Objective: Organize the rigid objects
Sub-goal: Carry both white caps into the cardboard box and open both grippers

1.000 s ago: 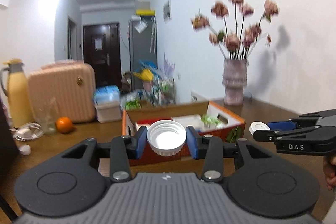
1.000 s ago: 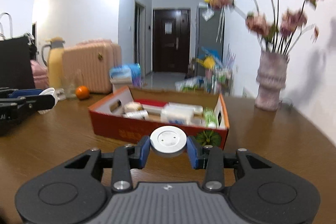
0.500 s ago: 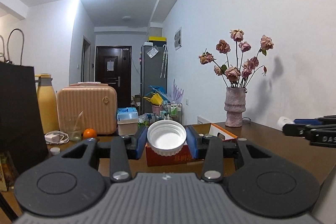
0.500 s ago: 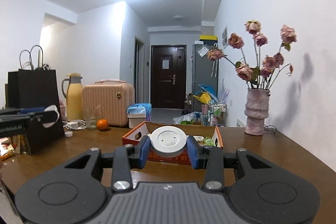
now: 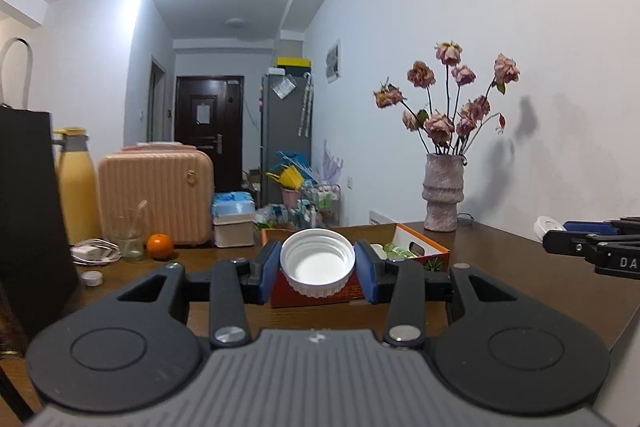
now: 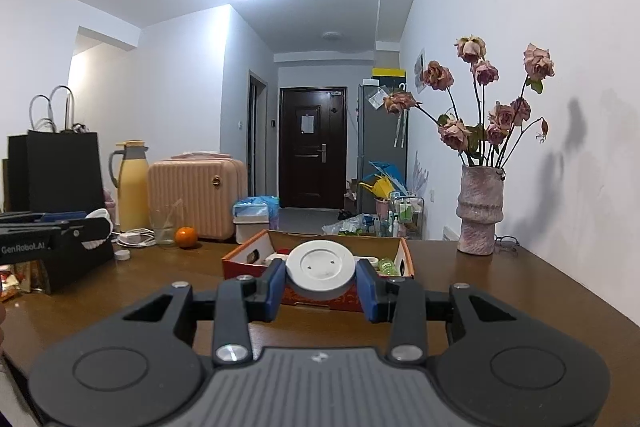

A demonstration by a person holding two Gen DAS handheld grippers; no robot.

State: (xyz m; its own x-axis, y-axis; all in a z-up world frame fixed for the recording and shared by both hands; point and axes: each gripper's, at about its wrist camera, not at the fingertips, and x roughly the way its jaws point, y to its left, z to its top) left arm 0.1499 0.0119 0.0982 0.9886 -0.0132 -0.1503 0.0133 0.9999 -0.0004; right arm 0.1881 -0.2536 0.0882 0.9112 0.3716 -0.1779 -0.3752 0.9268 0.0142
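Left wrist view: the left tool (image 5: 317, 264) is clamped on a white screw cap (image 5: 317, 262), hollow side facing the camera — the orange cardboard box (image 5: 420, 247) lies straight ahead on the table (image 5: 520, 275), partly hidden behind the cap.

Right wrist view: the right tool (image 6: 320, 273) grips a white disc lid (image 6: 320, 269); the box sits dead ahead, its contents hard to identify.

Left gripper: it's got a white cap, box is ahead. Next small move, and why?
Probably carry the left gripper forward over the orange cardboard box before releasing. Its blue fingers clamp the white threaded cap, open side facing the camera, and the box sits beyond it on the wooden table, not beneath.
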